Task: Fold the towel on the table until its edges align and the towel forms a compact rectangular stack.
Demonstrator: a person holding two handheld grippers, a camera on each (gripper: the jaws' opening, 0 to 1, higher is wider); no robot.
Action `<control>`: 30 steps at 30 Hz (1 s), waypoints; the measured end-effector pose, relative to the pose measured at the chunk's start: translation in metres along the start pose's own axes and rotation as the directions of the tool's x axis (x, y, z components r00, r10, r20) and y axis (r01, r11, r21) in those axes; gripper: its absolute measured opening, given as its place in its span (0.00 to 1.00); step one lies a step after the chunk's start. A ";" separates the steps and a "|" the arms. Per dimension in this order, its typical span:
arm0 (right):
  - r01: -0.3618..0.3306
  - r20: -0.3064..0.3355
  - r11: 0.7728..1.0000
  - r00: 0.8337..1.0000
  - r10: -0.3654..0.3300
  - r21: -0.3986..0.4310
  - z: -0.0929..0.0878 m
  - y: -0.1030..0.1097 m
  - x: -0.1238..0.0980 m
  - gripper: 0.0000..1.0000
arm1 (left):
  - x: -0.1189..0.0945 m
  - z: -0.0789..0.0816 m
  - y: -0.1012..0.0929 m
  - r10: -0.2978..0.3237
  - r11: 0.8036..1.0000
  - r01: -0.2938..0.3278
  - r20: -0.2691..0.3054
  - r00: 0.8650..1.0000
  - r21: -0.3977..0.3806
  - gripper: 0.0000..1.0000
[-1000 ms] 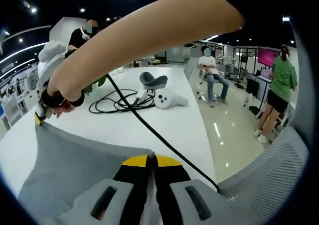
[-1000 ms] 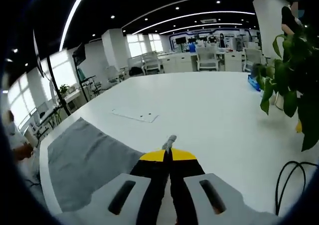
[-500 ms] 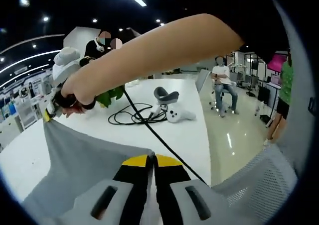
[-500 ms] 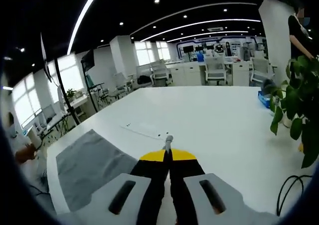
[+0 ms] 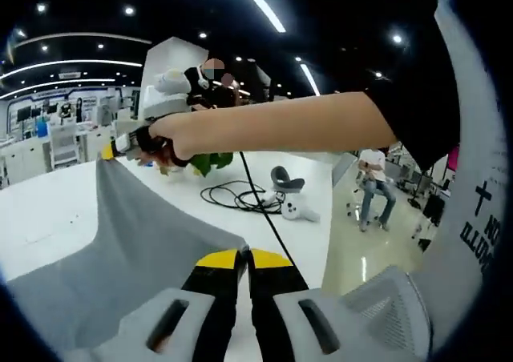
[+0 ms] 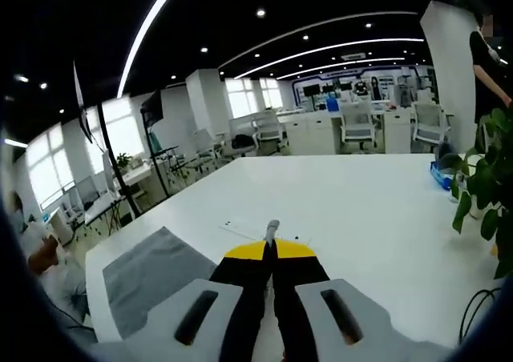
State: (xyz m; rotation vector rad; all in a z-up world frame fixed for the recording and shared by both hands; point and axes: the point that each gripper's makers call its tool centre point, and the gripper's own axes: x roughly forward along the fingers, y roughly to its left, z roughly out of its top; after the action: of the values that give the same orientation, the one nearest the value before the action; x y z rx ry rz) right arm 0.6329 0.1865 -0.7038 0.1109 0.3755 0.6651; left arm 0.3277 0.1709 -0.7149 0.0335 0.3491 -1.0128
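Lifting is the step in hand: the grey towel [image 5: 136,250] hangs stretched between the two claws, one corner pinched in the left claw [image 5: 242,258], whose yellow-tipped jaws stand closed together on the cloth at the bottom of the left gripper view, and another corner pinched by the right claw [image 5: 112,147], which comes into that same view at the end of the person's outstretched arm [image 5: 288,126]. In the right gripper view the right claw [image 6: 271,250] has its jaws pressed shut, with a small nub of grey fabric poking out past the tips, and the rest of the towel [image 6: 152,274] slopes down to the left over the white surface [image 6: 361,210]. Judging from this, a fold is being set up rather than finished: the raised edge has not yet been carried over and laid on the opposite edge, so the task looks to be in an early stage. The next move calls for bringing both pinched corners across together, keeping the cloth taut and level so the edges meet squarely, then lowering them onto the surface before letting go. Beyond the towel lie a coiled black cable [image 5: 232,195] and a white controller [image 5: 295,211]; a green plant [image 6: 485,194] stands at the right.
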 end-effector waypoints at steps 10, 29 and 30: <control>-0.021 0.024 1.000 0.999 0.021 -0.016 0.024 0.041 0.011 0.00 | -0.072 0.003 0.043 0.166 0.985 -0.164 0.043 0.985 -0.050 0.04; -0.101 0.056 0.994 0.993 0.103 -0.035 0.047 0.143 0.059 0.00 | -0.190 0.007 0.104 0.396 0.918 -0.394 0.072 0.916 -0.033 0.04; -0.107 0.056 0.994 0.992 0.109 -0.033 0.048 0.147 0.061 0.00 | -0.198 0.007 0.109 0.413 0.911 -0.412 0.074 0.908 -0.032 0.04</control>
State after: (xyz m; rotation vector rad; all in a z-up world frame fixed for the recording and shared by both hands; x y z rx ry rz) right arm 0.6093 0.3409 -0.6459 0.1224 0.3057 0.7725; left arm 0.3256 0.3907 -0.6635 0.0507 0.2621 -0.5882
